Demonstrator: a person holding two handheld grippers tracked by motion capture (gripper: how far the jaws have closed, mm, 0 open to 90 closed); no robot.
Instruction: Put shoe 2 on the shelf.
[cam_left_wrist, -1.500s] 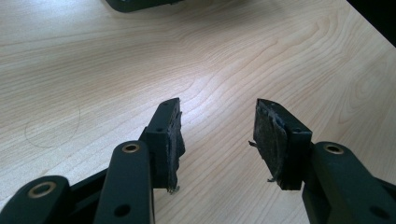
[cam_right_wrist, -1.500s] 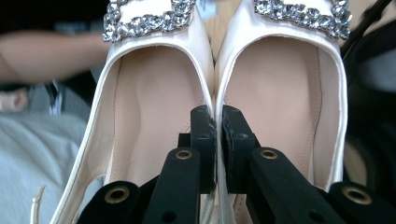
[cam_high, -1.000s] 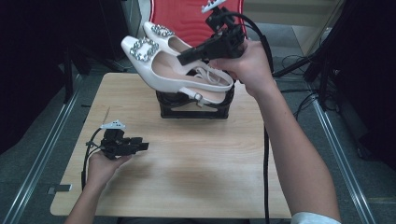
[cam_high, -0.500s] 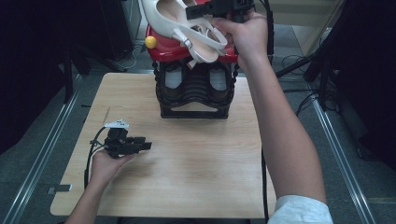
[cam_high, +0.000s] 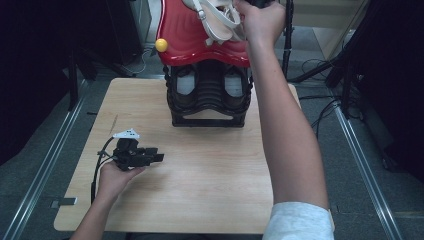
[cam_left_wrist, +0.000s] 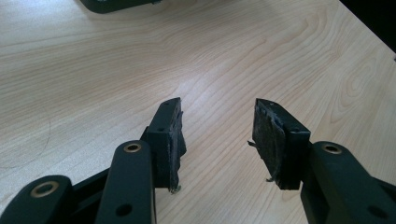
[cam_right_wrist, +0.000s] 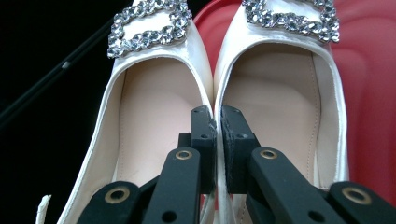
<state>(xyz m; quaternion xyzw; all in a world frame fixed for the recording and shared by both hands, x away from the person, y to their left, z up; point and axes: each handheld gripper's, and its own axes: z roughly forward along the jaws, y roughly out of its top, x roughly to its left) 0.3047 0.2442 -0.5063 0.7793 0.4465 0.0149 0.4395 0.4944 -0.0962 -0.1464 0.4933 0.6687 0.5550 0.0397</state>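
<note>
The two white shoes (cam_right_wrist: 210, 88) are side by side, high up over the red top (cam_high: 200, 40) of the black rack (cam_high: 209, 97) at the far end of the surface (cam_high: 210, 170); each shoe has a shiny buckle (cam_right_wrist: 148, 25) on its toe; in the high view the shoes (cam_high: 215, 17) hang by the top edge of the picture. The right hand-held gripper (cam_right_wrist: 217, 116) pinches the two inner sides of the shoes together, its jaws squeezed tight on them; the right hand (cam_high: 260, 20) is stretched far out to hold them there. The left hand-held gripper (cam_left_wrist: 217, 140) has its jaws wide apart with nothing between them; it rests low on the surface near the person, well apart from the rack (cam_high: 137, 155). I think the picking up is done and the shoes are nearly at their spot; what is left is to set them down on the red top and let go; they are not resting on it yet, as far as I can tell.
</note>
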